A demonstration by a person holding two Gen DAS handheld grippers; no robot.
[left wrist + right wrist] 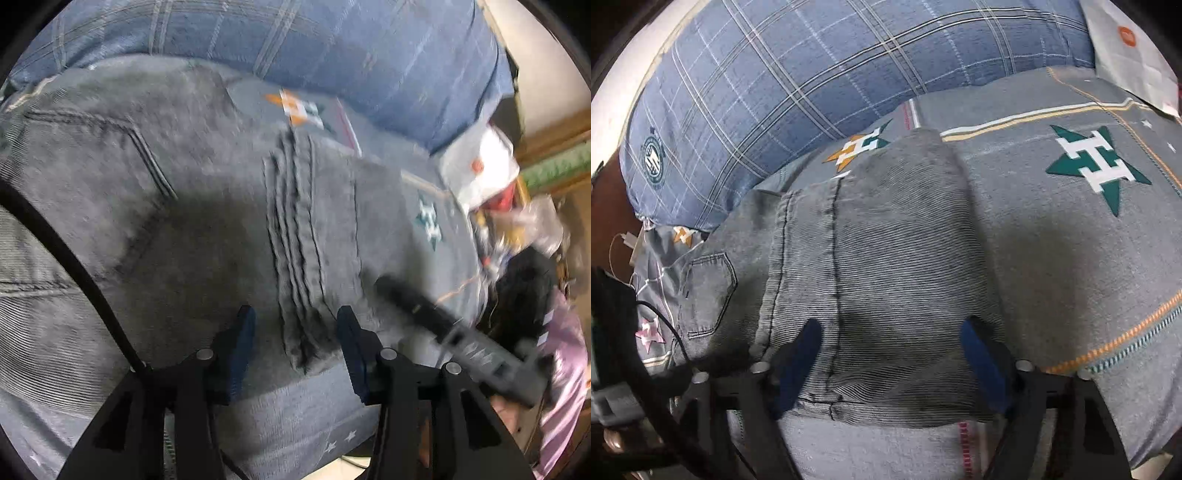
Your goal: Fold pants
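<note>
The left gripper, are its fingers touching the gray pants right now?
Cannot tell. In the left wrist view the left gripper has its fingers spread either side of the pants' bunched seams, but blur hides any contact or gap.

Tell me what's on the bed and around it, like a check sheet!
Surface: grey bedsheet with star prints; blue plaid pillow at the back.
Job's things: grey pants lie on the sheet, folded over, a back pocket showing.
Clutter: white packet and a jumble of bags at the bed's edge.
Grippers: left hand-held gripper open over the pants' bunched seam; right hand-held gripper open, fingers straddling the fabric, not pinching.
Cables: black cable by the pants; white charger lead beyond.
Surroundings: blurred; cannot tell.
</note>
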